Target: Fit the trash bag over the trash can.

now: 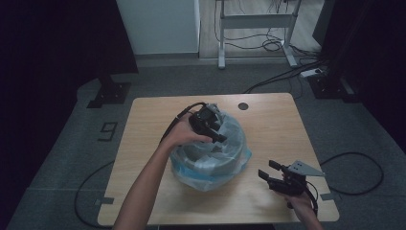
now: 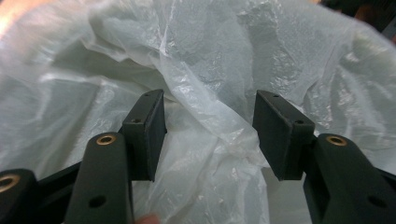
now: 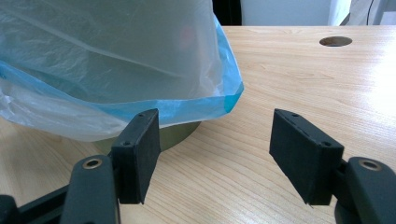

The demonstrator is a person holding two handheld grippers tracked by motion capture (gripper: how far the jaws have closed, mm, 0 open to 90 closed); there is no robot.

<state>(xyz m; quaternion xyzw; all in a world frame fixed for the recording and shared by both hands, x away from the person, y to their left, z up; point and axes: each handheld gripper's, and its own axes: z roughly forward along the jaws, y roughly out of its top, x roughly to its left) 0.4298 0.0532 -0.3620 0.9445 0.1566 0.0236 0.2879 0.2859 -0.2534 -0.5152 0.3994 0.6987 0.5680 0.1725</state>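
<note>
table (image 1: 268,120): the light wooden top is carrying everything; a round cable hole (image 1: 243,106) is sitting near its far edge, well apart from the work.
bin (image 3: 180,133): a round grey-green bin is standing upright at the middle of the table, its base showing beneath the plastic in the right gripper view.
bag (image 1: 225,165): a thin clear liner with a blue hem is draping over the bin's rim and down its outside; its loose middle is bunching inside the bin.
left gripper (image 2: 210,133): it is reaching down into the bin's mouth, jaws spread with a ridge of crumpled film (image 2: 205,107) standing between them; the pads are not yet pressing on it.
right gripper (image 3: 215,156): it is hovering low over the table just to the bin's right, jaws spread wide and holding nothing, the blue hem (image 3: 196,106) just ahead.
doing it well: the left jaws are best closing squarely on the ridge, taking one fold only, then moving slowly so the film is not tearing; the right gripper is well placed for steadying the hem if the liner starts sliding off the rim.
</note>
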